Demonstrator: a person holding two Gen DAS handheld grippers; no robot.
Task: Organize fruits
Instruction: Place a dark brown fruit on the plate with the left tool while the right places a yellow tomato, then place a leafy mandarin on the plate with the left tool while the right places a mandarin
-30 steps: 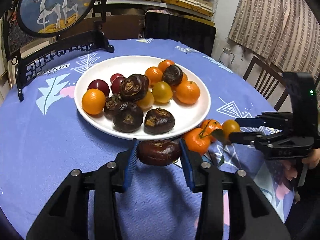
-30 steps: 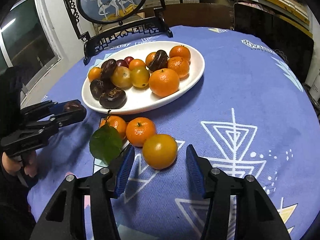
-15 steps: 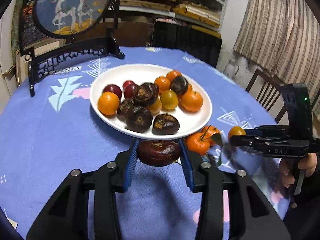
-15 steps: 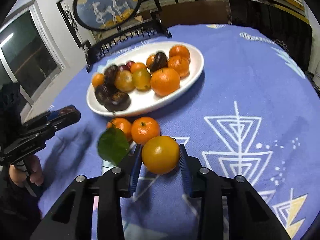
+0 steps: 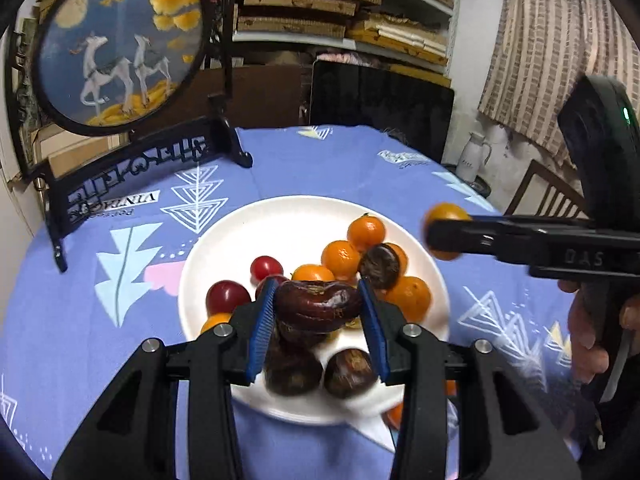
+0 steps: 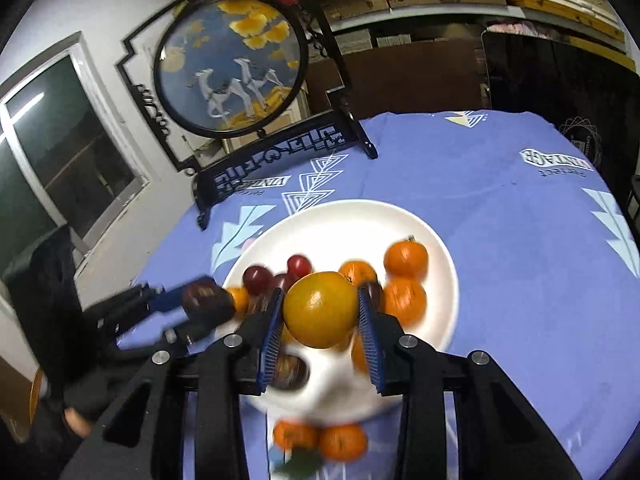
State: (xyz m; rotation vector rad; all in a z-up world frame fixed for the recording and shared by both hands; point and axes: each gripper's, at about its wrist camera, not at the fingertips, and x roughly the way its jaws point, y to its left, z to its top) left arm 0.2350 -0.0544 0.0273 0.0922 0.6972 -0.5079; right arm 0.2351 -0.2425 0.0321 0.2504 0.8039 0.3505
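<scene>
My left gripper (image 5: 318, 306) is shut on a dark brown wrinkled fruit (image 5: 318, 300) and holds it in the air above the near side of the white plate (image 5: 288, 220). My right gripper (image 6: 320, 312) is shut on a yellow-orange fruit (image 6: 320, 308), also raised over the plate (image 6: 360, 220). In the left wrist view the right gripper (image 5: 444, 236) comes in from the right with that fruit (image 5: 446, 212) at its tip. The plate carries mandarins (image 5: 340, 256), red plums (image 5: 226, 296) and dark brown fruits (image 5: 348, 372). Two mandarins (image 6: 320, 440) with a green leaf lie on the cloth in front of the plate.
A round blue tablecloth (image 5: 100, 340) covers the table. A black framed round picture on a stand (image 5: 120, 44) rises at the back left. A person's hand (image 5: 588, 340) holds the right gripper's handle. Chairs, shelves and a curtain stand behind the table.
The right gripper shut on the yellow-orange fruit and lifted it off the cloth. Both grippers rose and moved forward over the plate with their fruits.
</scene>
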